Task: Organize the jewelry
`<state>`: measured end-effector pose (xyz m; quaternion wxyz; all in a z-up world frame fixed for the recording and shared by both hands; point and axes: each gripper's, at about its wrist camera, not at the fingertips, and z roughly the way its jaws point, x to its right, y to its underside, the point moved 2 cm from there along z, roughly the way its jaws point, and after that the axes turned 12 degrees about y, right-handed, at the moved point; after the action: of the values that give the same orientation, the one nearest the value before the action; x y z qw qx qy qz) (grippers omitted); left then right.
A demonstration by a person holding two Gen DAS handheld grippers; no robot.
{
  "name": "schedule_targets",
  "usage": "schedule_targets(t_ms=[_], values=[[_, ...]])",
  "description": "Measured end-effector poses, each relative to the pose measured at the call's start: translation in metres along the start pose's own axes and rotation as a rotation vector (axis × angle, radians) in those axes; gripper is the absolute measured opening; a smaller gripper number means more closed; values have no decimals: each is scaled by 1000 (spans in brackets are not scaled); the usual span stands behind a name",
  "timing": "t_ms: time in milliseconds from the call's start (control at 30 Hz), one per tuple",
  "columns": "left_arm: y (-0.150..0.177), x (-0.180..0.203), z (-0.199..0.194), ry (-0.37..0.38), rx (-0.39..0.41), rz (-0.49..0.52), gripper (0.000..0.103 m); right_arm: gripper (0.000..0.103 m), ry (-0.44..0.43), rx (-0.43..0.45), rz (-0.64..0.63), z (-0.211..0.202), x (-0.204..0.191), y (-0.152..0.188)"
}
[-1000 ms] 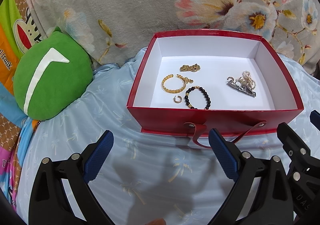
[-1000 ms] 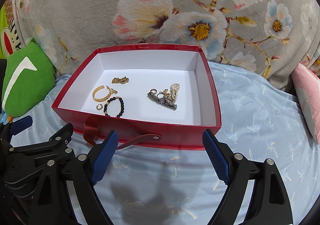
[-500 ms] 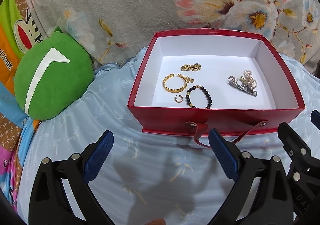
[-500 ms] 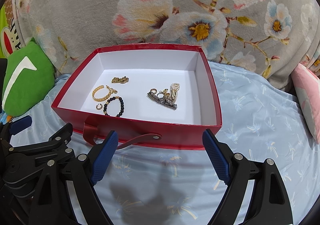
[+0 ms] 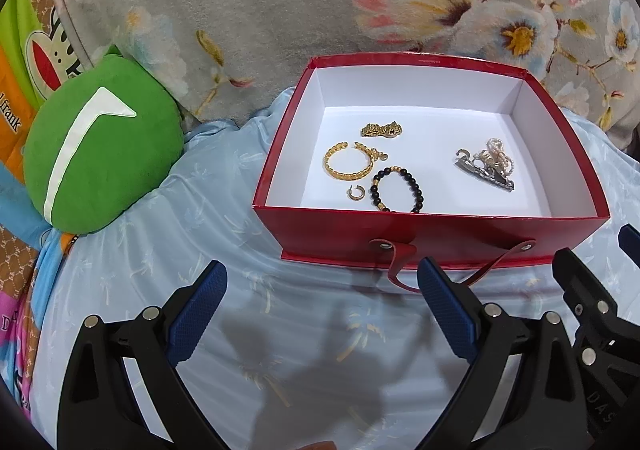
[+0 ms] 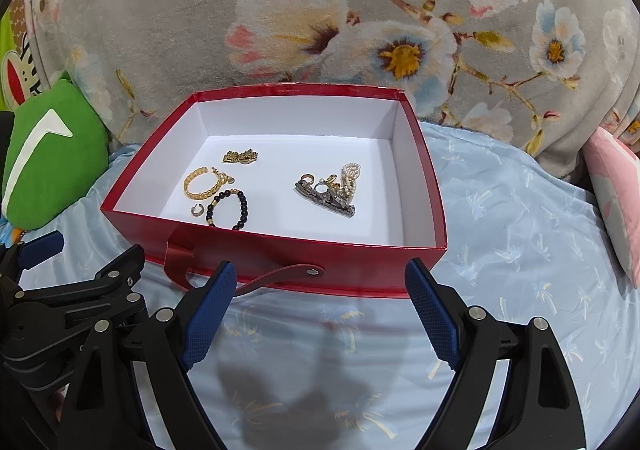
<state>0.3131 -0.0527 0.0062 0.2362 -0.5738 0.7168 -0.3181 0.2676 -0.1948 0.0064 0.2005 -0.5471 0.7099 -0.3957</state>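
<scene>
Pale blue bedsheet [image 5: 248,234] printed with small palm trees fills the left wrist view, backed by a grey floral blanket [image 5: 260,1]. On the sheet stands a red box [image 5: 332,226] with a white inside, its top open and its near wall facing the camera; a red strap handle [image 5: 400,270] droops from that wall onto the sheet. Inside, toward the left, lie a gold bracelet [image 5: 347,165], a small gold ring [image 5: 355,192], a black bead bracelet [image 5: 396,189] and a gold chain piece [image 5: 381,129], each apart from the box walls. Toward the right sits a tangled heap of pearls and a grey clip [image 5: 486,169]. The left gripper [image 5: 320,308] hangs over bare sheet just short of the box, its blue pads wide apart with nothing between them. A green cushion [image 5: 100,161] lies well to the left, clear of the box. Part of the right gripper [image 5: 592,290] shows at the right edge, beside the box's near corner.

From the right wrist view, the same sheet [image 6: 520,217] runs open to the right of the red box [image 6: 280,250], up to a pink pillow [image 6: 616,193] at the edge. The right gripper [image 6: 316,302] has its jaws spread wide and empty, its left pad overlapping the strap handle [image 6: 280,274] in the picture; whether they touch I cannot tell. The jewelry lies as before: gold bracelet [image 6: 202,183], bead bracelet [image 6: 228,209], tangled heap [image 6: 332,189]. The left gripper [image 6: 76,282] sits close at the left, in front of the box's near left corner.
</scene>
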Motion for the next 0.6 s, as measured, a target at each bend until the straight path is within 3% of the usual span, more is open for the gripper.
schedule_targets(t_ms=[600], values=[[0, 0, 0, -12, 0, 2, 94, 84, -1, 0, 1, 0, 0, 0]])
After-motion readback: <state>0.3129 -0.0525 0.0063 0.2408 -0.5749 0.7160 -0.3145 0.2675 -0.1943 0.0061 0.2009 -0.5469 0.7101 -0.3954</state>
